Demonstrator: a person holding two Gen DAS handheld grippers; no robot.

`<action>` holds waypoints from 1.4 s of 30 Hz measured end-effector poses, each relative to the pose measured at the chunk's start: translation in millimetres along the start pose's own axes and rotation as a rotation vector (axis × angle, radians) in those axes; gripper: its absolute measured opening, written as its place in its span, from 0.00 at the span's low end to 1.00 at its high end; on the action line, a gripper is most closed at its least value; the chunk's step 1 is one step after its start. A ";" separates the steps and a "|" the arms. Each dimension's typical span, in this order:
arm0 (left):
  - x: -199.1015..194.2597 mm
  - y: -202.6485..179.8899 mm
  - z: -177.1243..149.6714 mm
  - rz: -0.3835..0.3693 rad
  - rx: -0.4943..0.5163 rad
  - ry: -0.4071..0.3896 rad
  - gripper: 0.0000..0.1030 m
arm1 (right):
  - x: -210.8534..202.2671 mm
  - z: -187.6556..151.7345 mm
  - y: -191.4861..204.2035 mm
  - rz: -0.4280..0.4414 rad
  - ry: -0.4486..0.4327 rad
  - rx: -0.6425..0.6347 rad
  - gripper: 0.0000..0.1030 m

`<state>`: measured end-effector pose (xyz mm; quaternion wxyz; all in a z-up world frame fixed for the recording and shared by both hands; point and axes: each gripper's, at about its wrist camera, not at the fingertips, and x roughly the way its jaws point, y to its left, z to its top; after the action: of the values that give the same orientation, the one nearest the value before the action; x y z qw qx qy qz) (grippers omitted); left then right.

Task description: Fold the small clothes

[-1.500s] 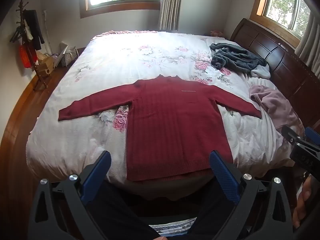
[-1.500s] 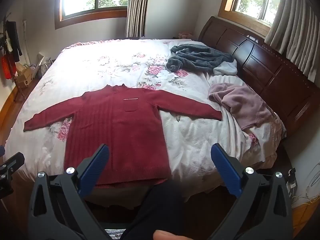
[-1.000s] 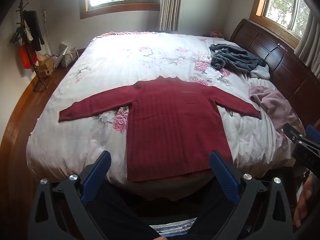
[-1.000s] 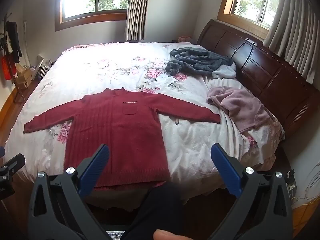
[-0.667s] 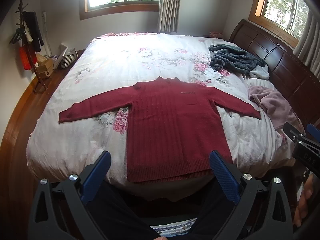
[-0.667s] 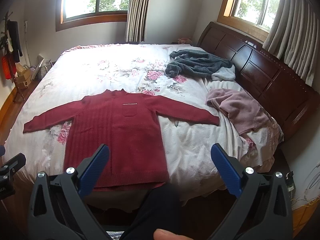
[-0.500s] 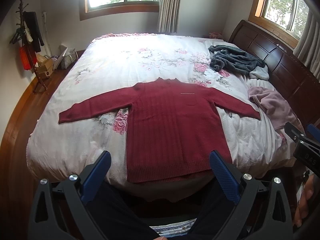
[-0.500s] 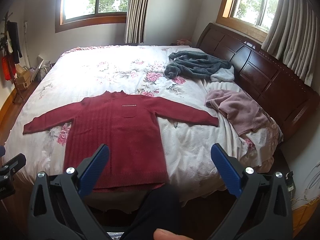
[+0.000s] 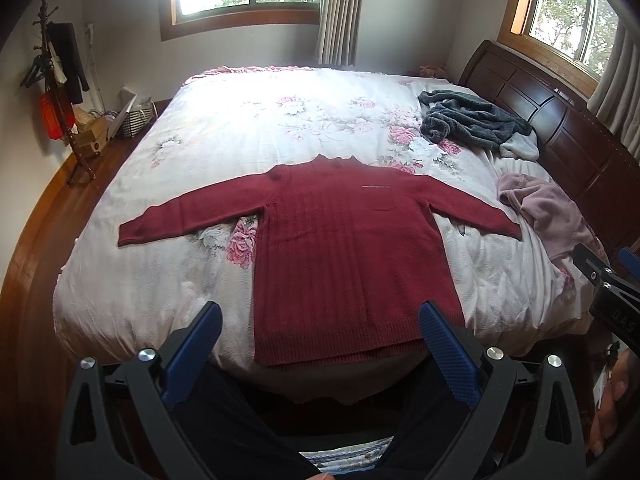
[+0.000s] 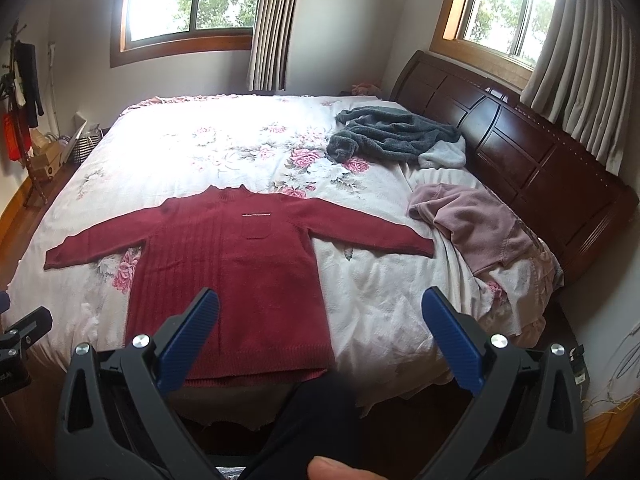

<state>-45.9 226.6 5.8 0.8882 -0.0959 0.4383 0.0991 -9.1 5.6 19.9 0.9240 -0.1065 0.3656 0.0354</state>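
red sweater [image 9: 352, 256] lies flat on the bed [image 9: 132, 280], hem at near edge, collar far, sleeves out l & r. both claws held back off the bed, spread wide, holding nothing. left claw [image 9: 320, 326] sits over the hem; right claw [image 10: 320, 312] nearer the right sleeve [image 10: 372, 236], so prob that sleeve folds in first.

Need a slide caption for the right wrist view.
Open right tongs face a red sweater spread flat on a floral bed.
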 end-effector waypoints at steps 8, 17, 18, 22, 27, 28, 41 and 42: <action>-5.3 -3.6 3.6 0.003 0.001 -0.007 0.96 | -0.4 -1.8 -0.5 0.000 -0.001 -0.001 0.97; -7.4 7.2 3.6 0.009 -0.009 -0.024 0.96 | 1.5 -1.9 1.7 0.006 0.003 -0.008 0.97; -8.0 7.0 3.4 0.008 -0.007 -0.024 0.96 | 1.4 -2.2 1.8 0.006 0.004 -0.007 0.97; -8.2 6.9 2.6 0.006 -0.005 -0.025 0.96 | 1.6 -2.4 2.3 0.005 0.003 -0.009 0.97; -8.3 7.3 2.8 0.007 -0.005 -0.024 0.96 | 1.4 -2.7 1.8 0.006 0.003 -0.008 0.97; -7.0 7.1 1.7 0.007 -0.004 -0.024 0.96 | 1.6 -2.7 2.3 0.007 0.004 -0.007 0.97; 61.7 4.3 0.7 -0.001 -0.001 0.094 0.96 | 66.3 0.9 -33.9 -0.099 0.033 0.017 0.97; 67.3 0.4 1.5 0.003 0.005 0.099 0.96 | 74.3 1.3 -38.6 -0.111 0.040 0.021 0.97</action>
<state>-4.7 233.5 -47.0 0.8655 -0.0976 0.4821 0.0947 51.5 -32.7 -23.4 0.9181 -0.1177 0.3779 -0.0218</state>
